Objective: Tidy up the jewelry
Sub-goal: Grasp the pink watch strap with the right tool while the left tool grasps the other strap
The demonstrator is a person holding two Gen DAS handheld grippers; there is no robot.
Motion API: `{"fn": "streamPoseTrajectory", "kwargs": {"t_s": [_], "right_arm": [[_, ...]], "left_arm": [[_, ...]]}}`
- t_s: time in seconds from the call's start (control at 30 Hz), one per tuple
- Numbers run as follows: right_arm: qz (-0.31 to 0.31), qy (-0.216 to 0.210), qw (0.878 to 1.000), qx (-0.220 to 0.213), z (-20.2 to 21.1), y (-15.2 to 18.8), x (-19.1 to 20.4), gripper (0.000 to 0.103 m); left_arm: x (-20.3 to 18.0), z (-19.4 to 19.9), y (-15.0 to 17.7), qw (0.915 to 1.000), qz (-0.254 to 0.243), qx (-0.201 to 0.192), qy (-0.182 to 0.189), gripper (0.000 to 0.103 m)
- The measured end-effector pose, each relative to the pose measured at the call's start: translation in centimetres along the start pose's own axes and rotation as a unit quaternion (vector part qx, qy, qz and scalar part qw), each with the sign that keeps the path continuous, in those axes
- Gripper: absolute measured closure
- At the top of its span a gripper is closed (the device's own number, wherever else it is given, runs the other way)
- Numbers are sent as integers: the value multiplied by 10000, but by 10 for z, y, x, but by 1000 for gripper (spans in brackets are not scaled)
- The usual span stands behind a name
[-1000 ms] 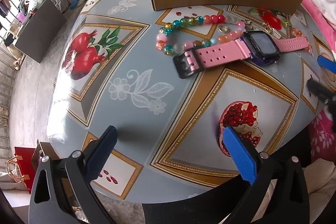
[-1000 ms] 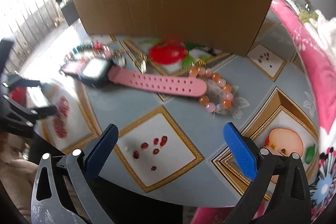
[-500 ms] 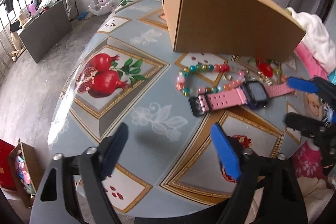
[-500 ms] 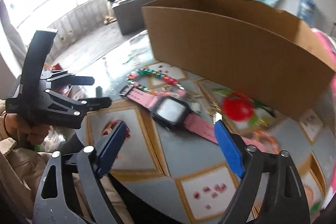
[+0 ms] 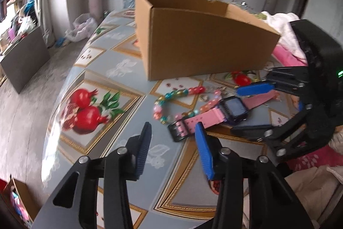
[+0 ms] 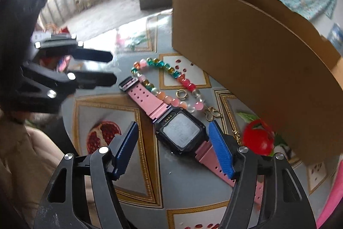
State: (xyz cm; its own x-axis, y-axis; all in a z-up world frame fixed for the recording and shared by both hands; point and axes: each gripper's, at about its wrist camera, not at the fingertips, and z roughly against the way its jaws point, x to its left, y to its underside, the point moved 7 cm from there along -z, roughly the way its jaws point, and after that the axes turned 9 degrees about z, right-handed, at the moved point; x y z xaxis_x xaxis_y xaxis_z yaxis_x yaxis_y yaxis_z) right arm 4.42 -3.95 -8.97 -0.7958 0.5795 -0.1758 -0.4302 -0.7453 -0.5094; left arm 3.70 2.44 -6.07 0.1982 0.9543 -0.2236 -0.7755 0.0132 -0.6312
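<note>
Both sets of jaws have just been narrowing, empty. The right gripper (image 6: pixel 172 144) now straddles the pink-strapped, black-faced digital watch (image 6: pixel 181 134) on the bench (image 6: pixel 188 184); the left gripper (image 5: pixel 172 143) hovers near its buckle. A grasp looks imminent.

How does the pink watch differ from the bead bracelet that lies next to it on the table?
The pink watch is one flat perforated strap with a dark square case, laid out straight; the bead bracelet is a loop of round, glossy beads in many colours. The watch has a black buckle at one end; no clasp shows on the bracelet. The watch strap crosses over part of the bracelet. Both lie flat on the patterned table, near the cardboard box.
</note>
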Motion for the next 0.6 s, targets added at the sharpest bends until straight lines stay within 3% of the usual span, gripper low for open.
{"fn": "streamPoseTrajectory", "kwargs": {"t_s": [0.1,0.17,0.2,0.33,0.53,0.6], "right_arm": [[259,104,9996,99,-8,-2,4,39],[339,42,9994,110,-7,-5,5,46],[380,37,9992,125,-7,-6,5,54],[486,-157,9985,203,-8,-8,9,55],[38,-1144,9930,287,-1,3,-1,55],[-94,-1504,9879,355,-2,4,-7,55]], "left_arm": [[-8,2,0,9998,-178,-53,120,62],[-13,3,0,9994,-279,-77,165,62],[-14,4,0,9993,-321,-86,182,62],[-26,7,4,9980,-564,-91,271,62],[-44,4,19,9931,-1145,86,252,62],[-49,1,24,9901,-1398,122,85,62]]}}
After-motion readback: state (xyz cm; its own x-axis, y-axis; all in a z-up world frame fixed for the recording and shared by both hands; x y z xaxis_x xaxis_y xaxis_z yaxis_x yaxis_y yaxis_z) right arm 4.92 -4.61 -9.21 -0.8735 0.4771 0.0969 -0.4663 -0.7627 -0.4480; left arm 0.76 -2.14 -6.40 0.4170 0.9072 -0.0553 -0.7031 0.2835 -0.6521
